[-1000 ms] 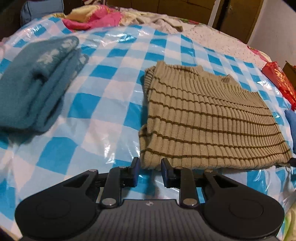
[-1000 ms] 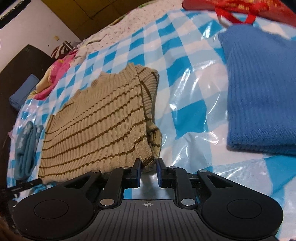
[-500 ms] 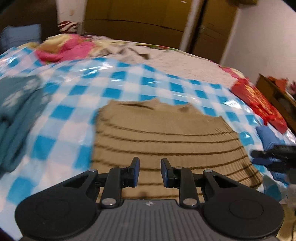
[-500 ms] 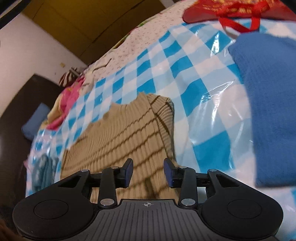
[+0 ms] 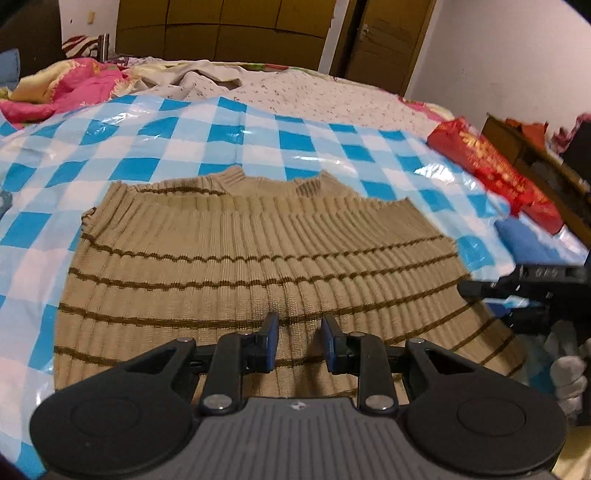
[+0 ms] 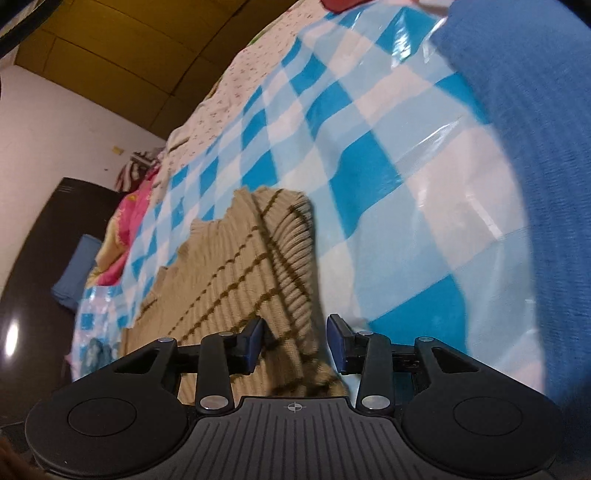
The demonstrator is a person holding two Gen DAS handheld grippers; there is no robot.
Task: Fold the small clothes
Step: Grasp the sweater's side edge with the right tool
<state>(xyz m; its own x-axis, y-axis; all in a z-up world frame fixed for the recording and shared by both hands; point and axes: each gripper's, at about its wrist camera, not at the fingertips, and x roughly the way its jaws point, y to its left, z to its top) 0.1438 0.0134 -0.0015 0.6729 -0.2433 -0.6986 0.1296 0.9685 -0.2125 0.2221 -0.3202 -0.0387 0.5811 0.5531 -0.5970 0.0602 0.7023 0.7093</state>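
A beige ribbed sweater with brown stripes (image 5: 258,266) lies folded flat on the blue-and-white checked plastic sheet (image 5: 184,147). My left gripper (image 5: 299,343) hovers over the sweater's near middle, its jaws a little apart with nothing between the pads. In the right wrist view the sweater's folded right edge (image 6: 291,258) runs toward my right gripper (image 6: 295,339). That gripper is open, and the edge lies in the gap with neither pad pressing on it. The right gripper (image 5: 517,291) and a white-gloved hand (image 5: 569,369) also show at the right of the left wrist view.
A folded blue garment (image 6: 535,147) lies right of the sweater on the sheet. Beyond it sits a red bag (image 5: 491,166). Pink bedding (image 5: 74,85) and a floral bedspread (image 5: 314,96) fill the far side. A wooden wardrobe (image 5: 221,33) stands behind.
The left gripper swung right from the sweater's left corner to its middle, and the teal folded garment left its view. The right gripper's jaws widened and came down low at the sweater's right edge.
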